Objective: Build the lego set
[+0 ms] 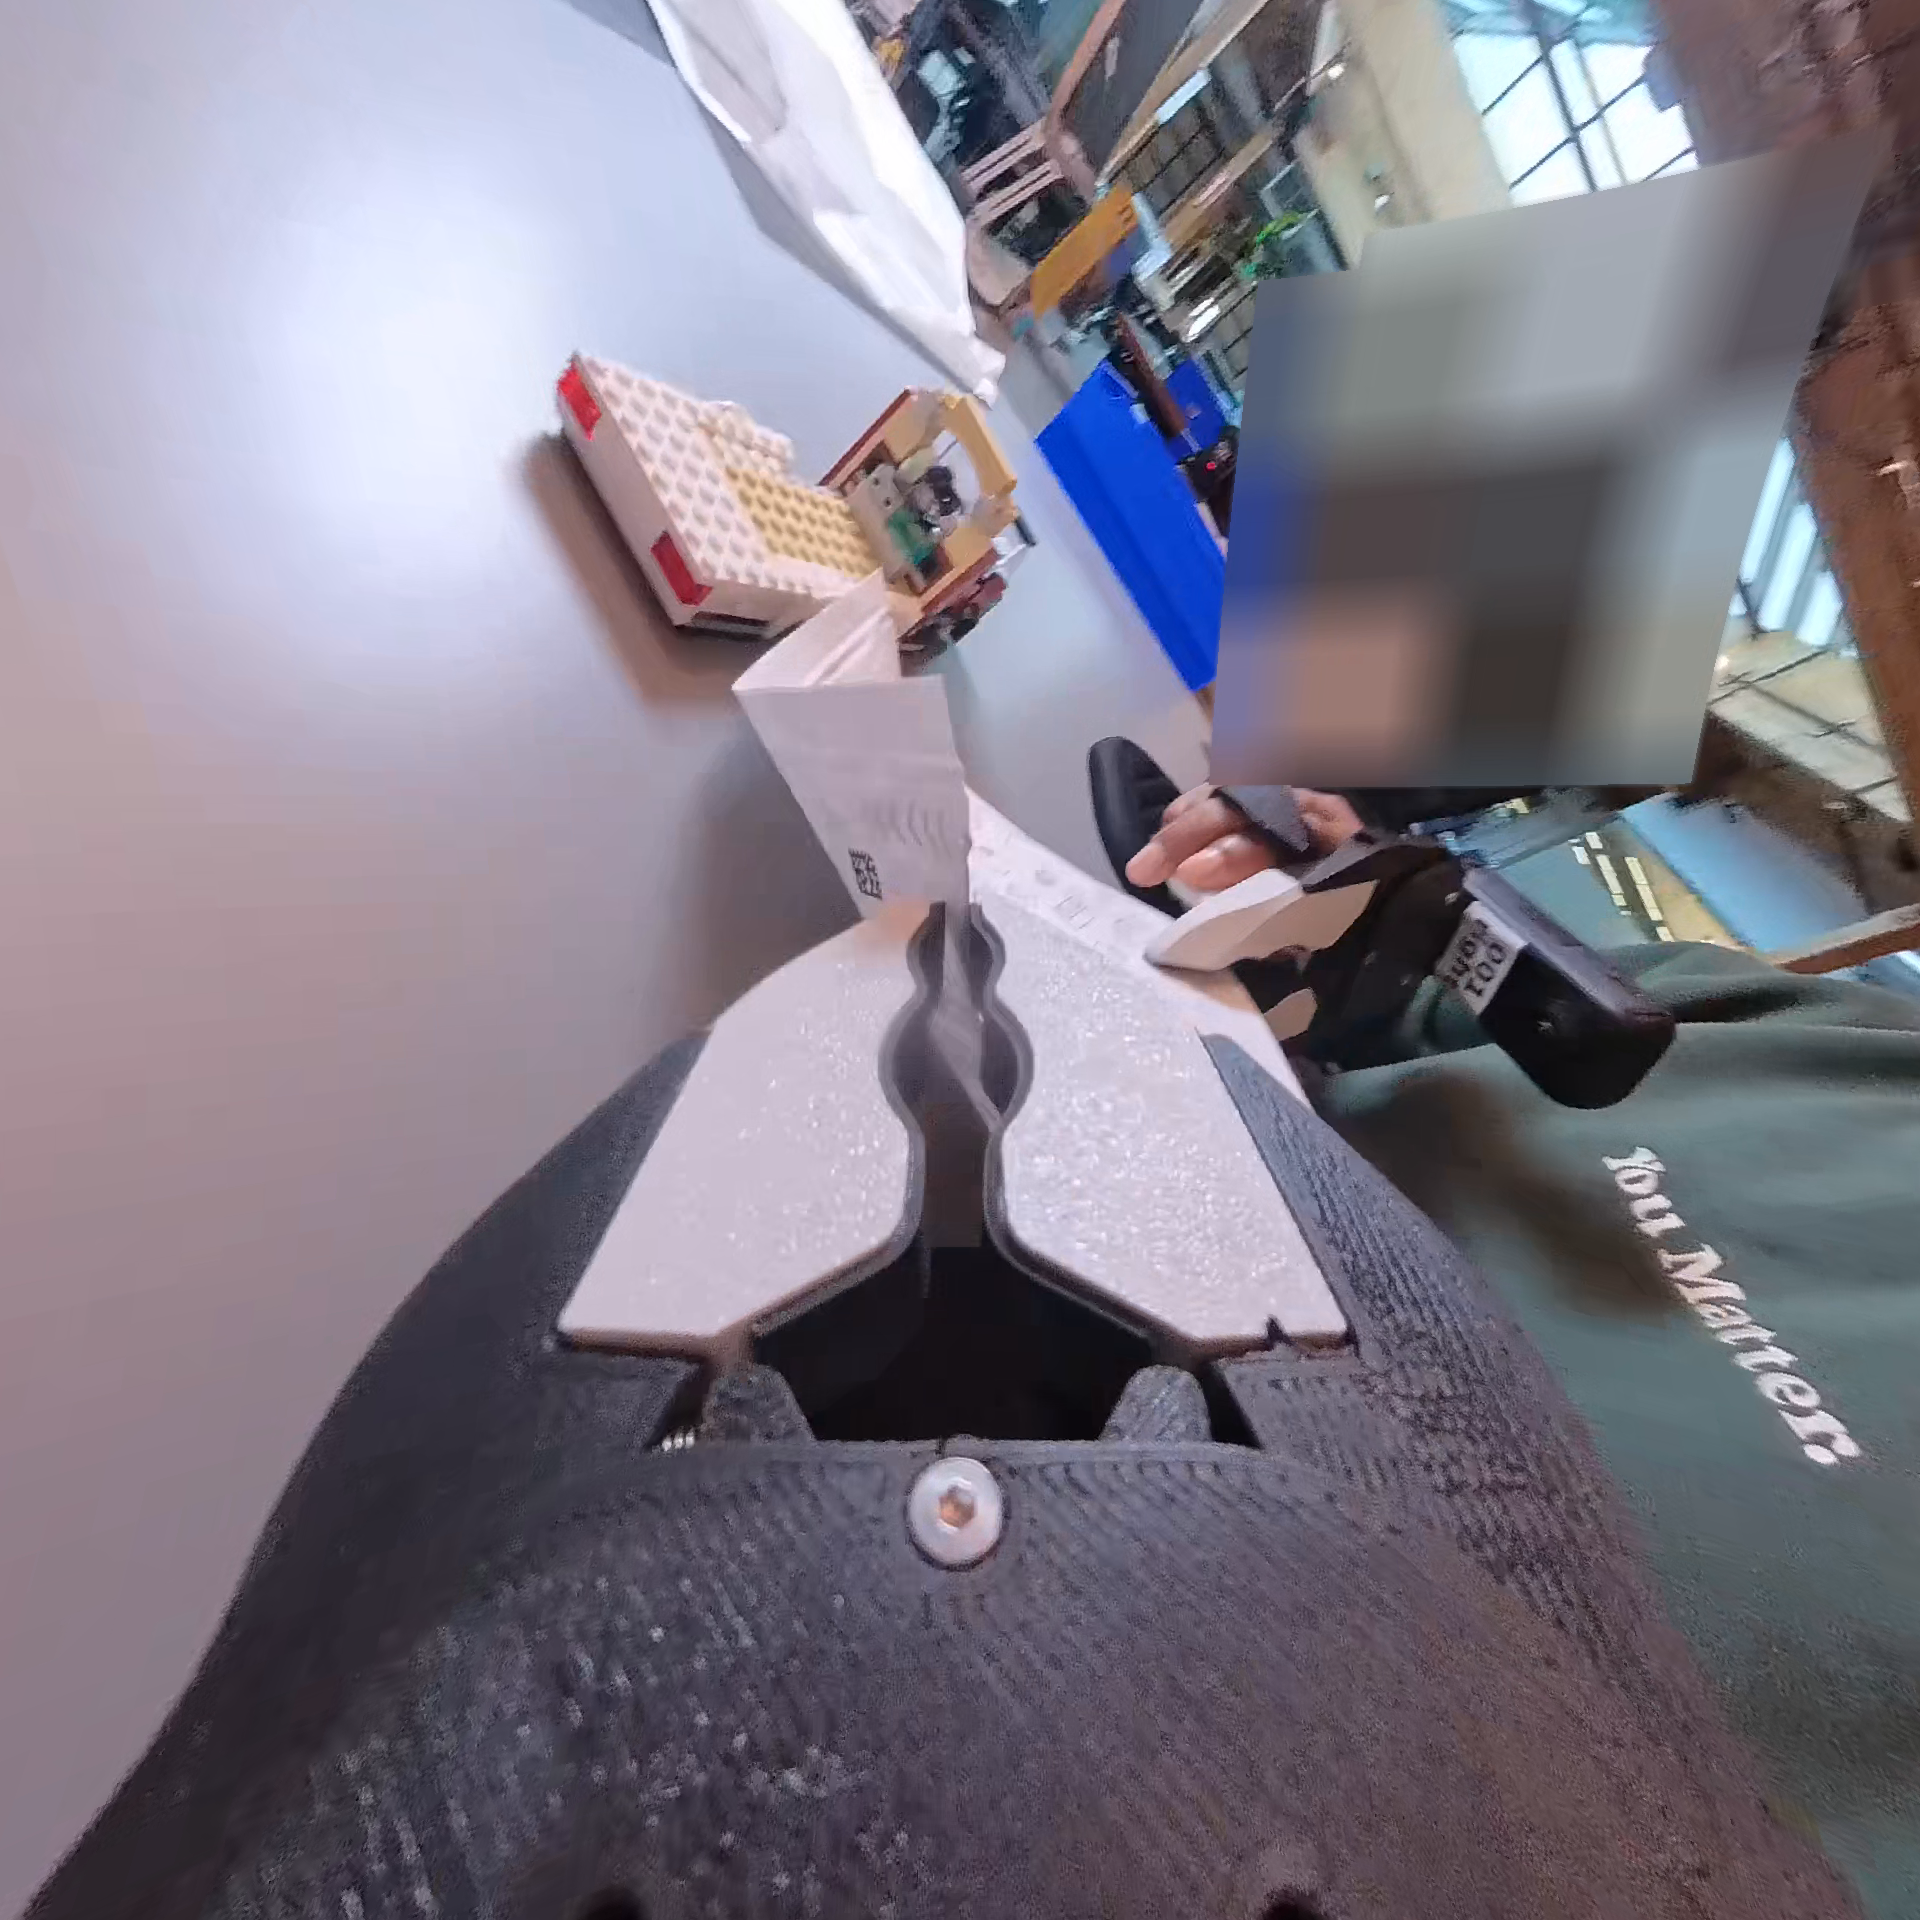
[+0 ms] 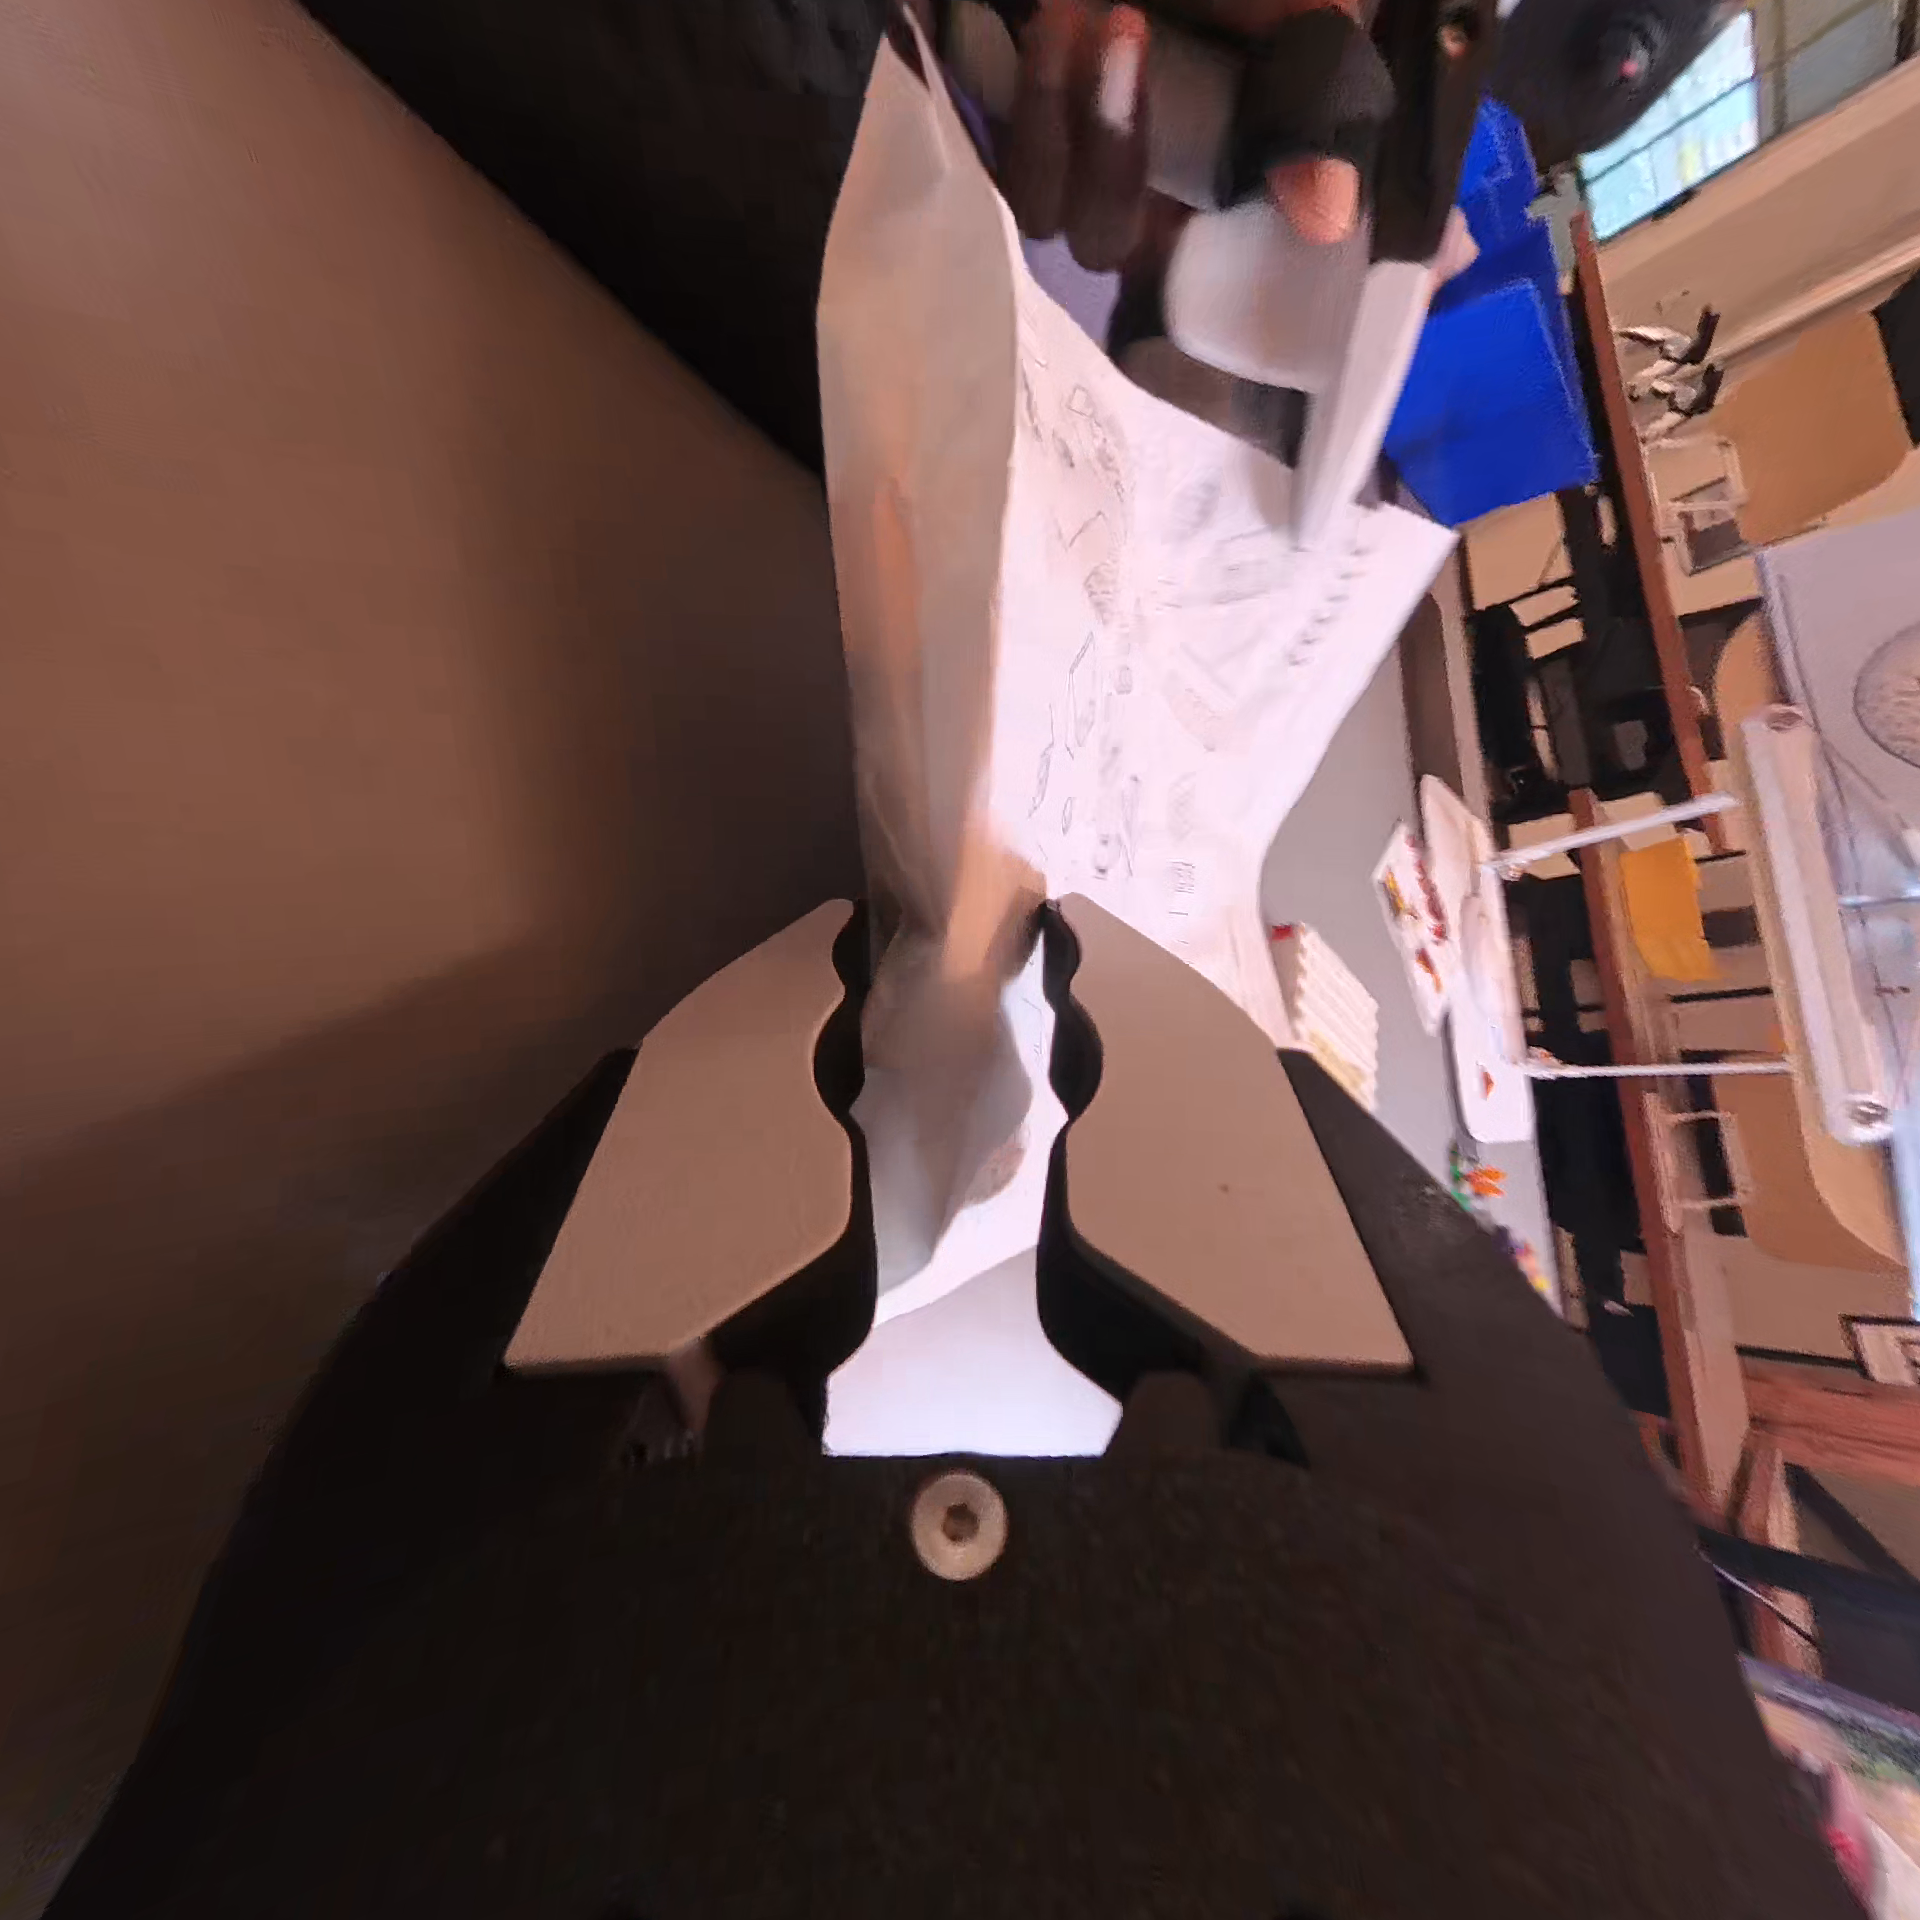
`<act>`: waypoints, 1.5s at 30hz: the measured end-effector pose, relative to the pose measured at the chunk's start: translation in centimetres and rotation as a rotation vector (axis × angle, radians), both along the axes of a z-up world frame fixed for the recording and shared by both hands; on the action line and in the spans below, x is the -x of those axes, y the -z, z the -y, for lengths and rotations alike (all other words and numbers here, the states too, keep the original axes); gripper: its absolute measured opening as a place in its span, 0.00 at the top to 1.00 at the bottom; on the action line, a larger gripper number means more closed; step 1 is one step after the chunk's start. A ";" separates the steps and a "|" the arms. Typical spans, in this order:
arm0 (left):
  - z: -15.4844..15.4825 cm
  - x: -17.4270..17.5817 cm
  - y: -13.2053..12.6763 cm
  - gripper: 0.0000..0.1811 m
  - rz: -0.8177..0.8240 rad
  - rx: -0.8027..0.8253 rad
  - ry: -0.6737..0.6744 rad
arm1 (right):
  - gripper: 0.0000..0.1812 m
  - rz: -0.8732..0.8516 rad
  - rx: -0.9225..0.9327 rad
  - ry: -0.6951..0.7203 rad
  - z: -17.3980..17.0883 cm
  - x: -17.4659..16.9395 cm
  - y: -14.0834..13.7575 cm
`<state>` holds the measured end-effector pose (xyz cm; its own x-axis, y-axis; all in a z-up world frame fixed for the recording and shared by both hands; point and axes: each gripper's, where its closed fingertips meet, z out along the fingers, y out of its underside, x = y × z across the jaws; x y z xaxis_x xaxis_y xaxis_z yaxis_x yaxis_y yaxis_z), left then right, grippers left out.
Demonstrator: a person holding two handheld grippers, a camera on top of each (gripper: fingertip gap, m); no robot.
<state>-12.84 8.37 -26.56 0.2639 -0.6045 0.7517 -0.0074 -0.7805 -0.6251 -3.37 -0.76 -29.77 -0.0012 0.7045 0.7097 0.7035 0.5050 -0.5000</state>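
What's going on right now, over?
Left gripper shut on white paper bag. Right gripper shut on its other end. Part-built white-and-tan lego model untouched.

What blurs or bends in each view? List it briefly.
Left wrist view: the table curves from wide-angle distortion; the lego build and the paper bag in the left gripper read sharp; a mosaic patch hides part of the person. Right wrist view: motion blur smears the bag at the right gripper and the gloved hand; the table looks warm and dim.
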 end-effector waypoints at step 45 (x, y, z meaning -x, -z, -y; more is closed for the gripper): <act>6.9 -7.6 -17.6 0.97 0.073 -0.844 0.256 | 1.00 -0.274 0.788 -0.249 -1.5 2.1 -19.6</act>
<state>-5.23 1.44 -8.92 0.0134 -0.9992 0.0377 -0.0566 -0.0384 -0.9977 -5.46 0.78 -10.20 -0.1211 0.9925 0.0131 0.4225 0.0635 -0.9042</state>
